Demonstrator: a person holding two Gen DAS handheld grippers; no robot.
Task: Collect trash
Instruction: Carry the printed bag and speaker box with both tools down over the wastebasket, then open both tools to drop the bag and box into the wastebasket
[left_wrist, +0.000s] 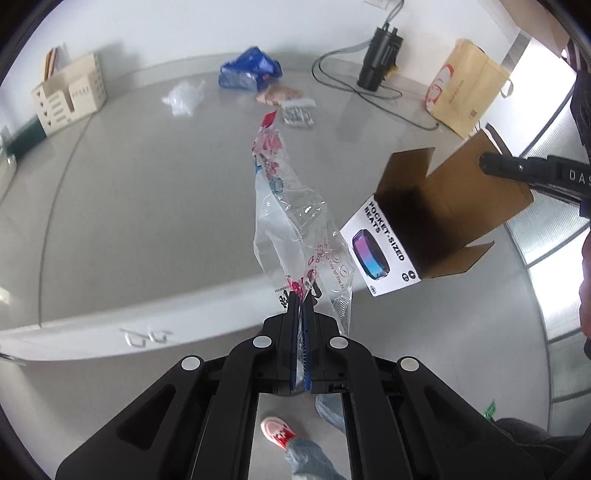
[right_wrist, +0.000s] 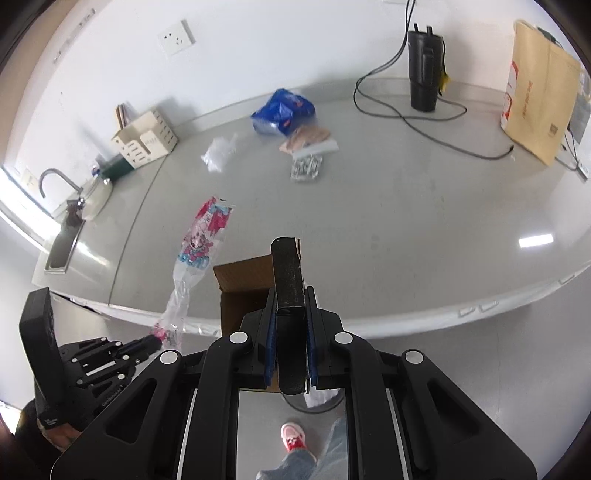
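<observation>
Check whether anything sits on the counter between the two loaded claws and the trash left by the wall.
Nothing visible does. The left claw holds the clear wrapper; the right claw holds the open box. Bare counter lies between them and the blue bag, the crumpled plastic and the foil packet.

The right gripper (right_wrist: 290, 295) hides most of the cardboard box (right_wrist: 243, 291) clamped between its pads. Beyond it, the foil pack (right_wrist: 306, 168) is too small to identify. The paper bag (right_wrist: 537, 92) is cropped by the frame edge.
</observation>
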